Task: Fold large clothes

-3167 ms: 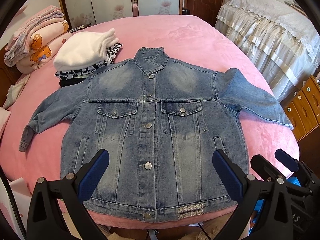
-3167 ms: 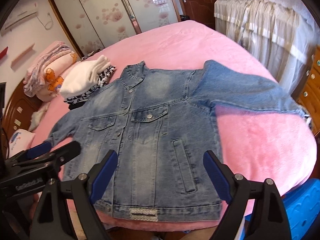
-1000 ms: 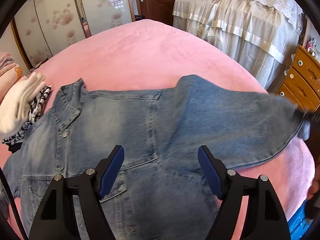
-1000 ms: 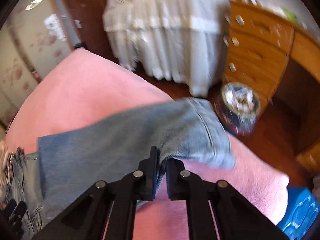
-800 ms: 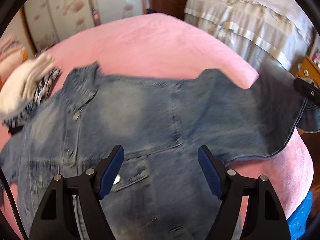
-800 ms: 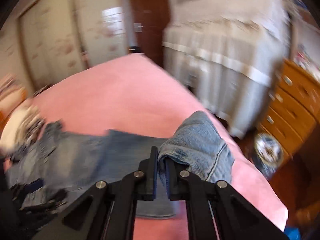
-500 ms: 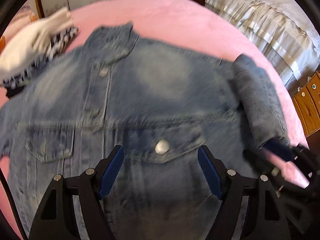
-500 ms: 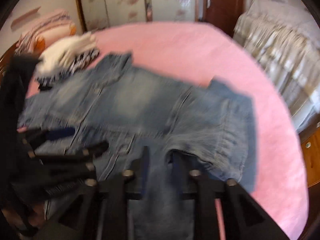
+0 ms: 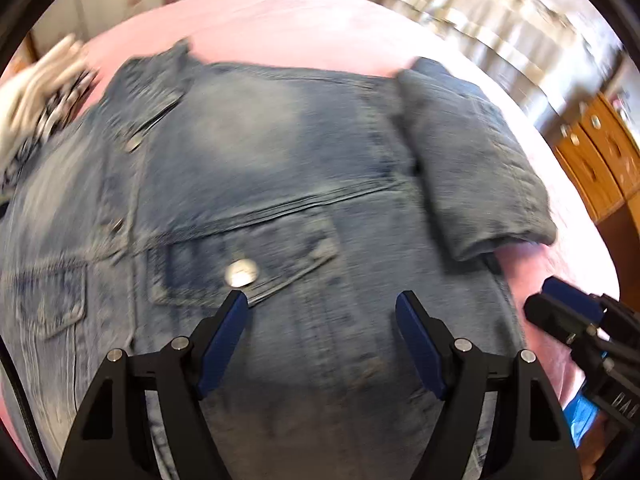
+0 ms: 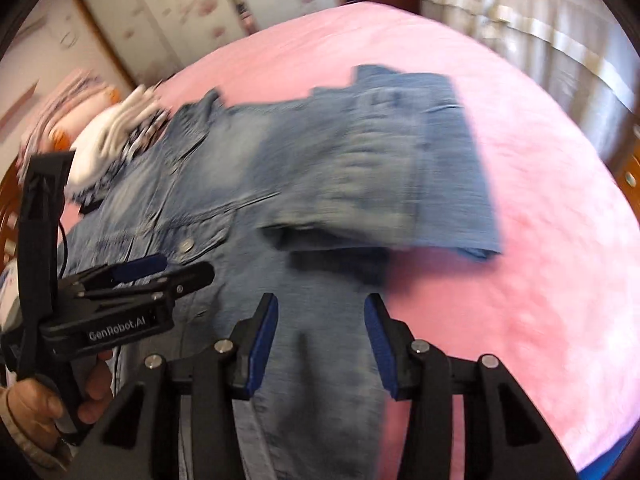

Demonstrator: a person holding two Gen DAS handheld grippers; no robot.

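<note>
1. Left wrist view: my left gripper [image 9: 322, 306] hangs wide apart and empty over the denim jacket [image 9: 256, 184], which lies on the pink bed [image 9: 288, 28]. Its folded sleeve [image 9: 472, 168] sits at two o'clock.
2. Right wrist view: my right gripper [image 10: 320, 312] has just been opening, released with nothing pinched; the sleeve lies at twelve o'clock.
</note>
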